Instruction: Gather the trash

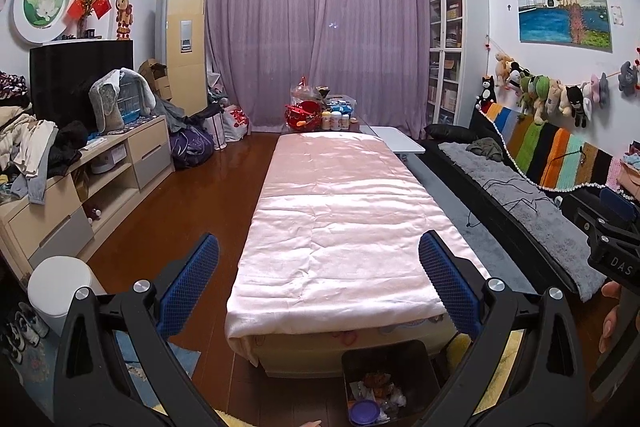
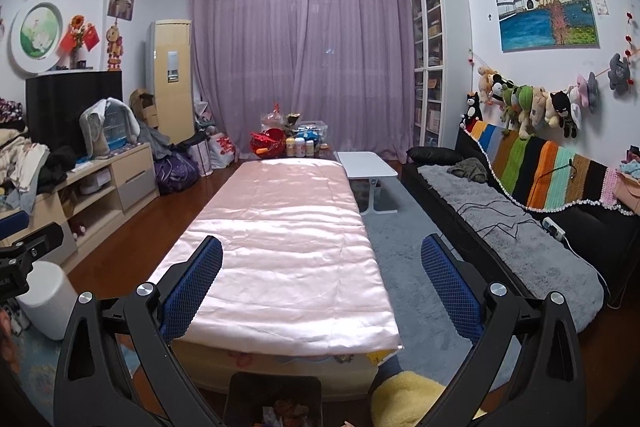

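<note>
A black trash bin (image 1: 416,359) stands on the floor at the near end of a long table under a pink cloth (image 1: 336,227). It holds scraps and a purple lid (image 1: 364,411). The bin also shows in the right wrist view (image 2: 248,393), at the bottom edge. My left gripper (image 1: 319,253) is open and empty, held above the table's near end. My right gripper (image 2: 322,255) is open and empty, above the table's near right side. The pink cloth (image 2: 280,239) lies bare.
A white round bin (image 1: 56,287) stands at the left on the wooden floor. A TV cabinet (image 1: 112,163) with clothes lines the left wall. A black sofa with a grey throw (image 2: 520,239) lines the right. Bottles and bags (image 1: 336,117) sit at the table's far end.
</note>
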A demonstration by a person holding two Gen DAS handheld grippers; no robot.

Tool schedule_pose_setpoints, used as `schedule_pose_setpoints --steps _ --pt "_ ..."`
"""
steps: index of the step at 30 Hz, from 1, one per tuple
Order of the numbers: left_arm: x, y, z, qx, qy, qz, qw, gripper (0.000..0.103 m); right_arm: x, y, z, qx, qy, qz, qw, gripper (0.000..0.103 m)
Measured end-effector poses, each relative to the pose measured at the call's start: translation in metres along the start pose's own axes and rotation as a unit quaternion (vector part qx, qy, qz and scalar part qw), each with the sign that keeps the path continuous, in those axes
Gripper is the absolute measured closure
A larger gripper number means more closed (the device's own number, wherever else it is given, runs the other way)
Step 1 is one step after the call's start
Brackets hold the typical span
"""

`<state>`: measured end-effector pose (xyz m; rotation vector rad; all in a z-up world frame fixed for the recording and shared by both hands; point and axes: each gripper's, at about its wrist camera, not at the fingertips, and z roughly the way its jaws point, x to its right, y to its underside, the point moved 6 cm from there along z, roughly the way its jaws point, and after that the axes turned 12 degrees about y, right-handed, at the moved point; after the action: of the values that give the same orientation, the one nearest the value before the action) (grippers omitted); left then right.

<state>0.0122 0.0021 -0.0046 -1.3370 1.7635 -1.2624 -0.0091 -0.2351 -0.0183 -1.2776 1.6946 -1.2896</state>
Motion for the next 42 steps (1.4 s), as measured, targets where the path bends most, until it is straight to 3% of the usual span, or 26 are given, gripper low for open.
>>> schedule_pose_setpoints --steps 42 --pt "0.004 0.001 -0.001 0.005 0.005 0.002 1.0 0.008 -0.01 0.0 -0.003 -0.007 -0.001 0.002 1.0 0.003"
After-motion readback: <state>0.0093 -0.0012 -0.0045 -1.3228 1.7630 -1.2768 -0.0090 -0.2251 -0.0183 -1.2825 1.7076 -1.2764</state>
